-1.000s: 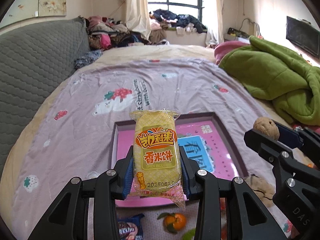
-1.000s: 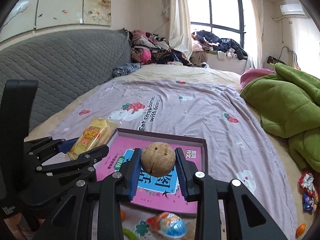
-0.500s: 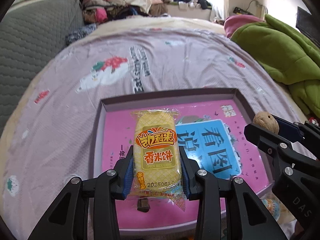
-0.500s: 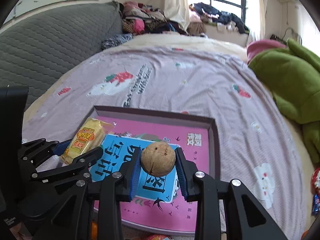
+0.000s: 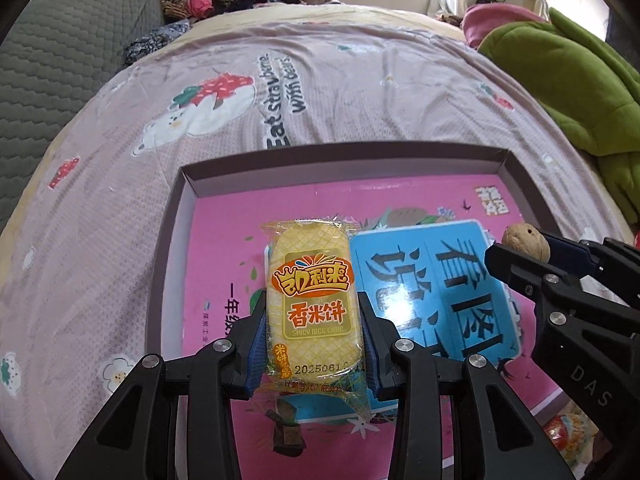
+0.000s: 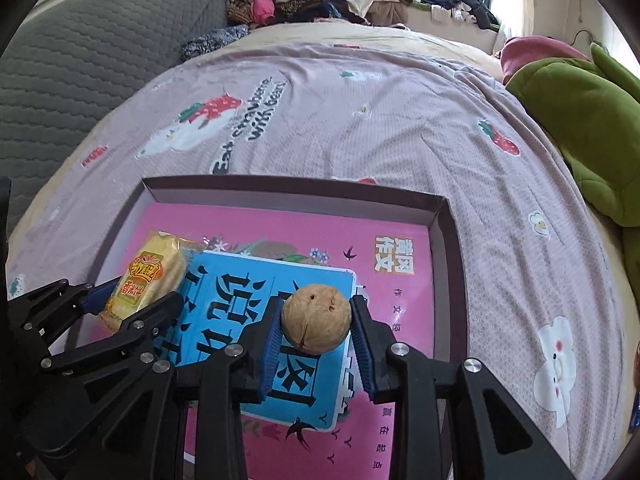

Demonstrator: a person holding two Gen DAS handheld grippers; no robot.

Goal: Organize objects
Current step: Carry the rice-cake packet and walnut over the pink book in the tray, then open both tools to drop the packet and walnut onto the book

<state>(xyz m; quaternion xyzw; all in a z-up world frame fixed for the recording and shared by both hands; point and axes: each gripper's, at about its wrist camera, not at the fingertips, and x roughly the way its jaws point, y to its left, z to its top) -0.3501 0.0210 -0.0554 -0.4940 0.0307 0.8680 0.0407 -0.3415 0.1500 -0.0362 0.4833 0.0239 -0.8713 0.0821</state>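
Crinkly plastic on the rice cake packet (image 5: 313, 304), clamped upright in the left gripper (image 5: 313, 336), could slip. At two o'clock, the right gripper (image 6: 316, 340) pinches a round walnut (image 6: 316, 322); released above the tray (image 6: 440, 216), it might roll.

The right tool (image 6: 316, 322) grips a walnut (image 6: 316, 322) above the pink tray (image 6: 442, 236) on the bed (image 6: 400, 128). Beside it, the left tool (image 6: 136, 300) grips a yellow rice cake packet (image 6: 146, 280).
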